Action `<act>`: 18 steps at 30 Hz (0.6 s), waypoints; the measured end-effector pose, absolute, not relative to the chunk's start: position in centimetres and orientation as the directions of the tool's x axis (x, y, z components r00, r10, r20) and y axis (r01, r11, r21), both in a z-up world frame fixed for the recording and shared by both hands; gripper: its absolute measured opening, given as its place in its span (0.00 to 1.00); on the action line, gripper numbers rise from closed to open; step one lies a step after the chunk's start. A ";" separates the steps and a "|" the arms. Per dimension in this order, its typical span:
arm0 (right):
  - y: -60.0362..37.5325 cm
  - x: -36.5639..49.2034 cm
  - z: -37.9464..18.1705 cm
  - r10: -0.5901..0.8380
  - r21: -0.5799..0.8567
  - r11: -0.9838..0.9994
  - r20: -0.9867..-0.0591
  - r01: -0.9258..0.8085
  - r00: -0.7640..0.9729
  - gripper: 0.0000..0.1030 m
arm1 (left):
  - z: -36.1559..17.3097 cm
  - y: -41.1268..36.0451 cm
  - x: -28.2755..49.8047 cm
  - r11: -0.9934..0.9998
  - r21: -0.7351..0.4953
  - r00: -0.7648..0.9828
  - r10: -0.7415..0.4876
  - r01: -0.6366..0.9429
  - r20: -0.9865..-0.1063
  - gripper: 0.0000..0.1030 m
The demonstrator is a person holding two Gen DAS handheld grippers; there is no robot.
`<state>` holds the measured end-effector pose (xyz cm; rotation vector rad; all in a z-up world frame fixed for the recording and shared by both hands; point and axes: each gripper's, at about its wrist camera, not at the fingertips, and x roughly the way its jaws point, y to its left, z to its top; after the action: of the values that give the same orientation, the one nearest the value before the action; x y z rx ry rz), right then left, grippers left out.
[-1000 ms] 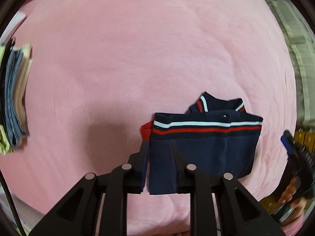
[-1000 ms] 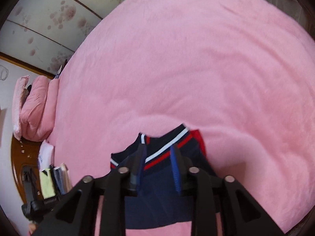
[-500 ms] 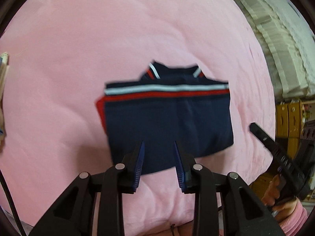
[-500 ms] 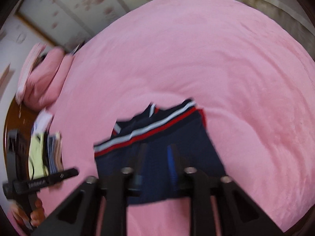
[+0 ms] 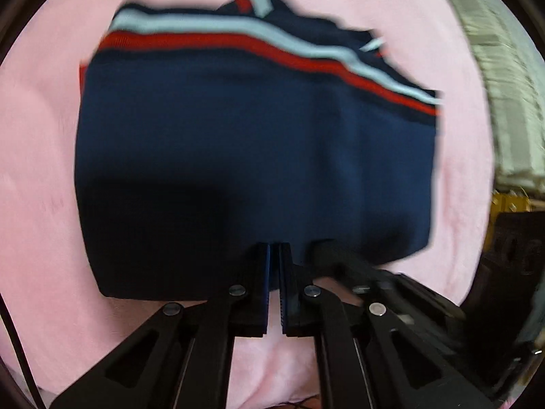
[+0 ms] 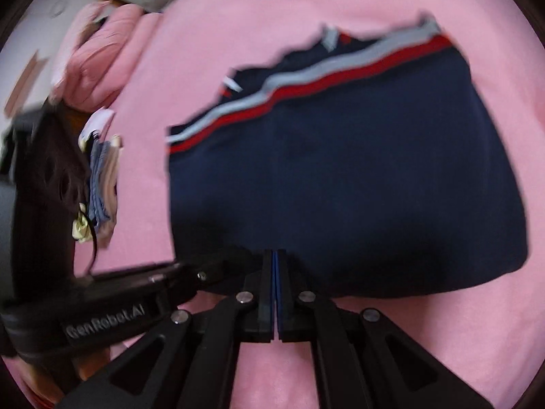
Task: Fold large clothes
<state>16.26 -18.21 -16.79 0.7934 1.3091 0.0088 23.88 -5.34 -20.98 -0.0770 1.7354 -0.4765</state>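
- Left wrist view: left hand-held gripper (image 5: 274, 250) over the near hem of the folded navy garment (image 5: 238, 156); jaws just drawn together, narrow slit left, no cloth seen pinched.
- Right wrist view: right hand-held gripper (image 6: 274, 255) at the same hem, jaws just closed pad to pad, nothing visibly between.
- Garment lies flat on the pink bed (image 6: 306, 10); knit, rectangular, red and pale stripes along far edge.
- Fleecy cover free on all sides; stack of folded clothes (image 6: 102, 184) lies well apart.

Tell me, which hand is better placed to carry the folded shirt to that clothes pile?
Probably left: the left gripper and right gripper, jaws just closed, both meet the navy shirt's near edge, but left is on the pile's side.
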 end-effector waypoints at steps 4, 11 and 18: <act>-19.2 16.3 -17.5 0.423 0.502 0.779 -0.863 0.376 0.276 0.00 | -22.0 -5.2 23.4 0.917 -0.335 -0.208 -0.292 0.216 -0.934 0.01; -24.4 13.2 -18.0 0.434 0.494 0.775 -0.870 0.395 0.236 0.00 | -21.2 -3.4 23.0 0.927 -0.278 -0.211 -0.228 0.253 -0.951 0.01; -27.9 11.8 -16.5 0.248 0.308 0.850 -0.950 0.427 0.192 0.00 | -20.9 1.6 23.8 0.966 -0.105 -0.178 -0.063 0.238 -0.982 0.01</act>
<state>11.82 -27.88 -16.50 0.5882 1.3964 -0.1361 23.76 1.65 -20.92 0.1315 1.7304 -0.2688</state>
